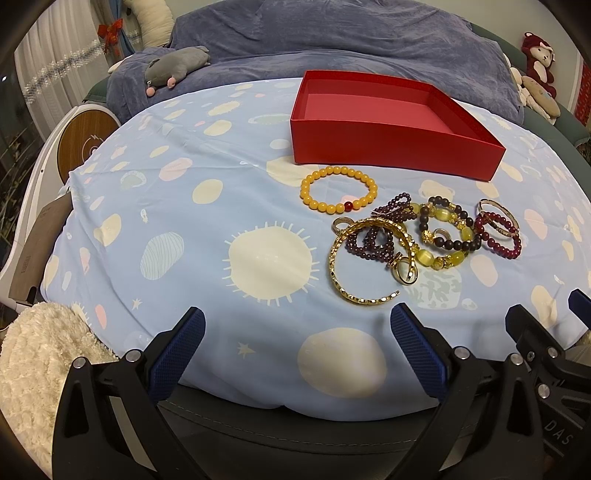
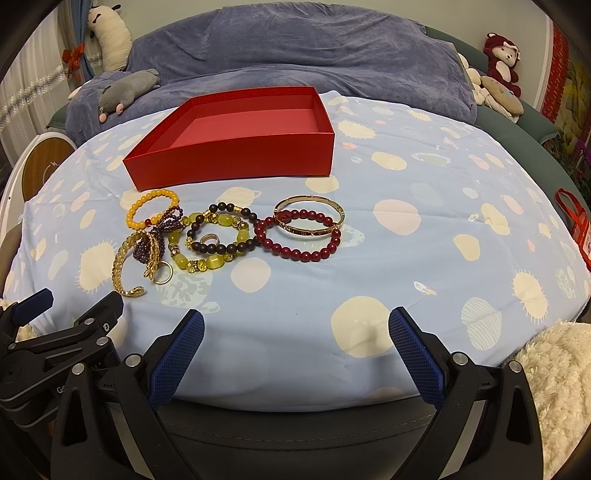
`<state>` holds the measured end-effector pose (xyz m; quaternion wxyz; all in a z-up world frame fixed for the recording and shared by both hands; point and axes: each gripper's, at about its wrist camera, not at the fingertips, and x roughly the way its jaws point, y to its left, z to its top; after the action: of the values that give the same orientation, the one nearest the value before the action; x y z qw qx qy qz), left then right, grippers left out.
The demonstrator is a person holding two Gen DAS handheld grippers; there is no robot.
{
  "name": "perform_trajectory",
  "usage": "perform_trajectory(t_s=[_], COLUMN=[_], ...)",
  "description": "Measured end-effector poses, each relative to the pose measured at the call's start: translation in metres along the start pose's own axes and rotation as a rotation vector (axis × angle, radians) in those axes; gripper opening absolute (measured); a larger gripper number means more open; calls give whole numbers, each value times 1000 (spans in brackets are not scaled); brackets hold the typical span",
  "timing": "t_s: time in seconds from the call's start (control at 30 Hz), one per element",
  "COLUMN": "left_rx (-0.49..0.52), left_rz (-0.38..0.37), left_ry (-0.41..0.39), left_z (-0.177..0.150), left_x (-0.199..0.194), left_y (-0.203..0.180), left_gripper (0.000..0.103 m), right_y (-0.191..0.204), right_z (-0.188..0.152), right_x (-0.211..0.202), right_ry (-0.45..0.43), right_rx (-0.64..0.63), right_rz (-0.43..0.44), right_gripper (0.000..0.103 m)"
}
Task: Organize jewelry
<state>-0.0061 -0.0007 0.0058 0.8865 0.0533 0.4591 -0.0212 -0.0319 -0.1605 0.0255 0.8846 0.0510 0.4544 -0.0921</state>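
An empty red box (image 1: 391, 147) (image 2: 236, 157) stands on the blue patterned sheet. In front of it lies a pile of jewelry: a yellow bead bracelet (image 1: 339, 189) (image 2: 151, 208), a gold open bangle (image 1: 365, 266) (image 2: 125, 266), a purple bead strand (image 1: 384, 232) (image 2: 162, 232), a dark and yellow-green bead bracelet (image 1: 447, 232) (image 2: 218, 236), a dark red bead bracelet (image 1: 498, 236) (image 2: 299, 236), a thin gold bangle (image 1: 498, 218) (image 2: 310, 218) and gold rings (image 1: 406, 271) (image 2: 162, 275). My left gripper (image 1: 297, 325) and my right gripper (image 2: 295, 325) are both open and empty, near the sheet's front edge.
A grey plush toy (image 1: 173, 66) (image 2: 125, 92) lies on the purple-blue blanket (image 1: 332, 33) behind the box. Red plush toys (image 1: 539, 62) (image 2: 502, 62) sit at the far right. A white fluffy throw (image 1: 40, 362) (image 2: 554, 376) lies at the front corner. A round wooden-faced device (image 1: 85, 144) stands left.
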Motion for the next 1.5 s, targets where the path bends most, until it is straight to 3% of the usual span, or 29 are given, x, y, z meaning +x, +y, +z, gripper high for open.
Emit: perform_trajectory(t_s=[0.8,1.0,1.4,1.5], left_rx=[-19,-33,-39,-41], left_rz=[-15,-88,-97,-101], left_ry=[-4,14,24,39], left_z=[5,10,36,39], left_x=[1,2,19,25], left_y=[3,1,-18,-20], left_gripper=[96,96,96,89], right_y=[-6,-16,-28,-26], right_z=[5,9,11,11], right_x=[0,-2,3,5], right_ry=[7,-10,5,10], right_rx=[19,64,114,106], right_rz=[-7,-21,-42,-41], right_gripper=[96,96,96,96])
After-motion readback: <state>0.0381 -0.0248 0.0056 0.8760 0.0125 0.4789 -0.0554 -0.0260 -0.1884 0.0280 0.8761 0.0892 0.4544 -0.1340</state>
